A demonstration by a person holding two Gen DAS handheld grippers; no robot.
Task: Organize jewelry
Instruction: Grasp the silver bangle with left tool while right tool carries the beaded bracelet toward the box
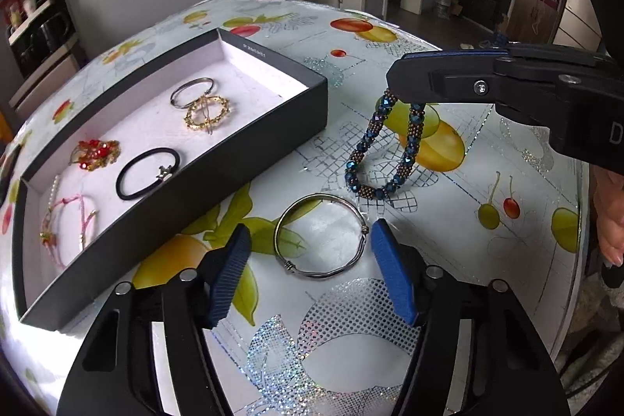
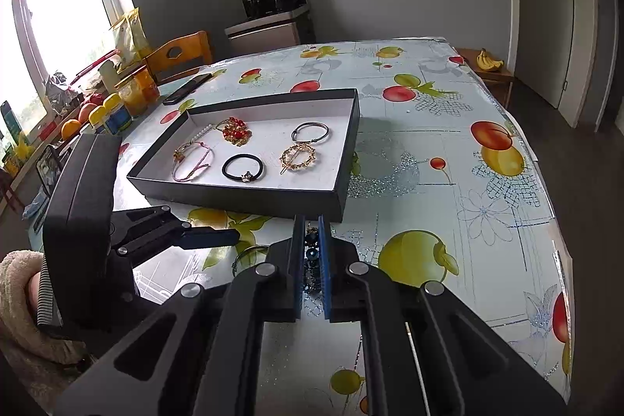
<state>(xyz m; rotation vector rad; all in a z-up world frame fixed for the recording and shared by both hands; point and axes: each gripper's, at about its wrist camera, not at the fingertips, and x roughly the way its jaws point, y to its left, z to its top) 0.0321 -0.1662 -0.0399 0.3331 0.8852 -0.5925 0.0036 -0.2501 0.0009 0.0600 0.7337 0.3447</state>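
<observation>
Viewing the left wrist feed first, I am holding the left gripper (image 1: 310, 268) wide apart, its blue pads straddling the silver bangle (image 1: 320, 236), which is lying flat on the table (image 1: 487, 182) near the front edge, just beside the long wall of the black box (image 1: 218, 166). The pads are not touching the bangle. Further along the table, the right gripper (image 1: 405, 92) is pinching the top of the blue beaded bracelet (image 1: 384, 153), which is hanging as a loop; I cannot tell whether its bottom is touching the cloth.

Switching to the right wrist feed, I am seeing the right gripper (image 2: 311, 260) nearly closed on the beaded bracelet (image 2: 311, 252), positioned just short of the near wall of the box (image 2: 241, 195). The left gripper (image 2: 212, 238) is reaching in from the left.

Five pieces are already lying inside the box: a second bangle (image 2: 310, 133), a gold circular clip (image 2: 299, 156), a black hair tie (image 2: 242, 167), a red ornament (image 2: 234, 131) and a pink cord bracelet (image 2: 193, 158). I am judging the task well advanced: two pieces are remaining outside.
</observation>
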